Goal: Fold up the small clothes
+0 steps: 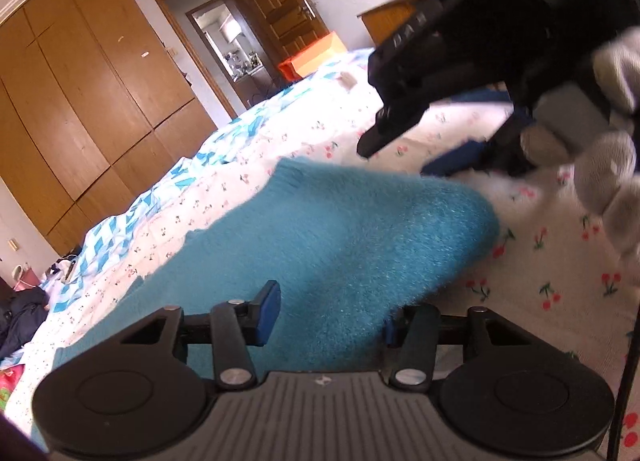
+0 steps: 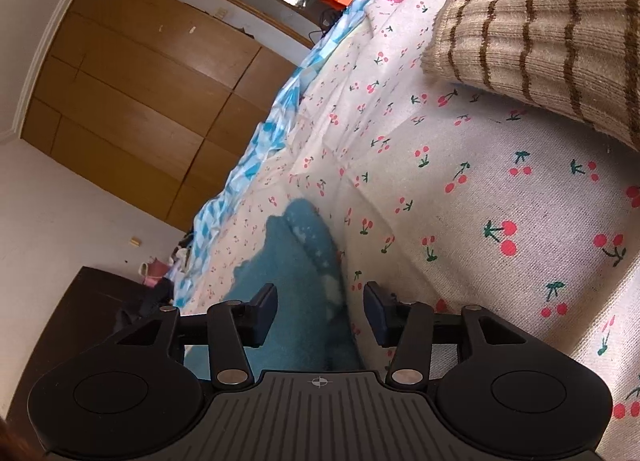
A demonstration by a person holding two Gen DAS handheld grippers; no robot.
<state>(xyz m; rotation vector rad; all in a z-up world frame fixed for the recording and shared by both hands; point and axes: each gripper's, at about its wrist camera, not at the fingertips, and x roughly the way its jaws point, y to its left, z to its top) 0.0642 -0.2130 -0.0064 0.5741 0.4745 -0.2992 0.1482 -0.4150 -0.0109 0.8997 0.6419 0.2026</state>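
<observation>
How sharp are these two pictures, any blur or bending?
Left wrist view: the right gripper and gloved hand are motion-blurred, while the teal sock is fairly sharp. Right wrist view: crisp cherry sheet. Both views: fisheye bends the wardrobe.

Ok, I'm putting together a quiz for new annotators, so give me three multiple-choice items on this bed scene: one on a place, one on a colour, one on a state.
1. The striped knit lies on: A the floor; B the cherry-print sheet; C a shelf.
2. The fuzzy garment is: A teal; B red; C yellow.
3. The right gripper is: A shut on the striped knit; B open; C out of view.

Key: B, the printed sheet runs under the knit; A, its pile is teal in both views; B, the pads stand apart and press on nothing.
</observation>
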